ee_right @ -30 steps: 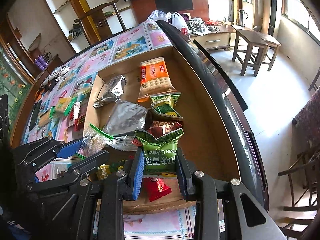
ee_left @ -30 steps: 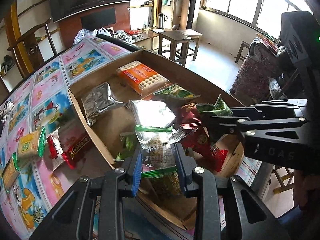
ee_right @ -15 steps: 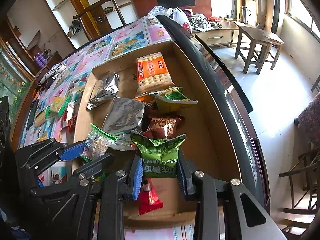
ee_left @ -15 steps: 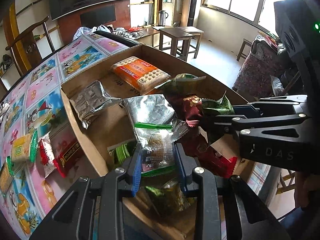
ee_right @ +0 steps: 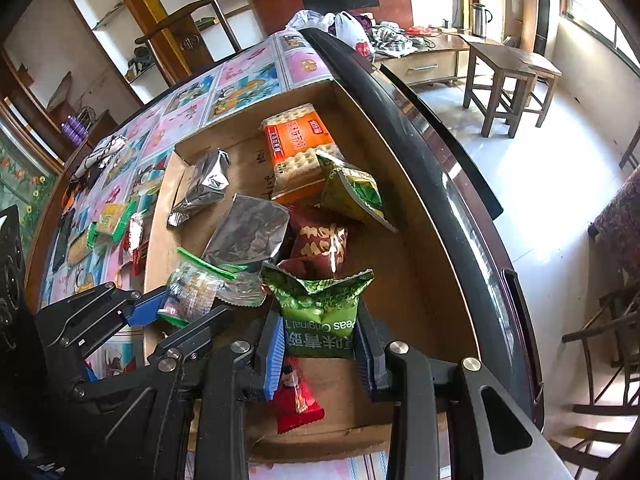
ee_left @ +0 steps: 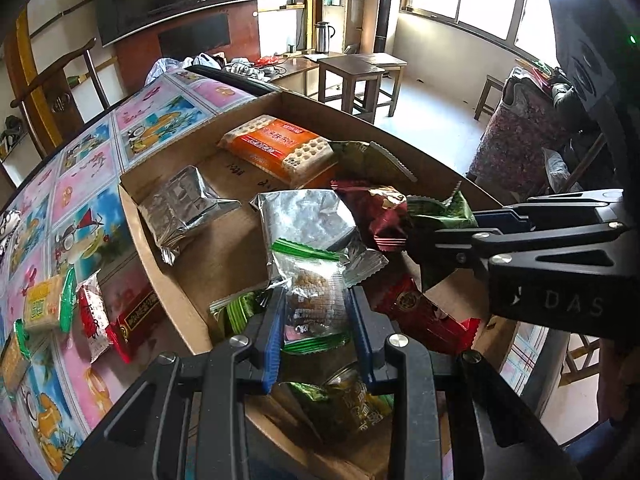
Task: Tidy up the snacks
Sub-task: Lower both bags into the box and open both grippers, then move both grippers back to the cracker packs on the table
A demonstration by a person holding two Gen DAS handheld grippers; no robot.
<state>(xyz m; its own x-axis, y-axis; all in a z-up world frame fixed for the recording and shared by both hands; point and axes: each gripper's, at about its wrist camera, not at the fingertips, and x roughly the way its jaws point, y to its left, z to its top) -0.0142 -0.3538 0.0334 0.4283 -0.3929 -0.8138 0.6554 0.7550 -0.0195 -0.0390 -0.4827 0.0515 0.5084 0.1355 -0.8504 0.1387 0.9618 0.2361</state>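
A shallow cardboard box (ee_left: 168, 280) (ee_right: 424, 264) lies on the table and holds several snack packets. My left gripper (ee_left: 316, 316) (ee_right: 176, 312) is shut on a clear snack packet with green ends (ee_left: 314, 300) (ee_right: 192, 288), held above the box's near left part. Just to its right, my right gripper (ee_right: 320, 340) (ee_left: 452, 232) is shut on a green pea packet (ee_right: 320, 312) (ee_left: 440, 216), also held over the box. Below them lie an orange cracker pack (ee_left: 280, 148) (ee_right: 296, 144), two silver bags (ee_left: 180, 200) (ee_right: 248, 236), a dark red packet (ee_right: 320, 240) and a red packet (ee_left: 424, 316) (ee_right: 296, 400).
Several more small packets (ee_left: 80, 312) (ee_right: 112, 220) lie on the patterned tablecloth (ee_left: 80, 184) left of the box. The table's dark rim (ee_right: 432, 160) runs along the box's right side. Stools (ee_left: 360, 72), a chair and a shelf stand beyond.
Both views have shifted a little and the two held packets sit slightly higher over the box. A green-yellow packet in the box has tipped up against the cracker pack. Both grips are unchanged.
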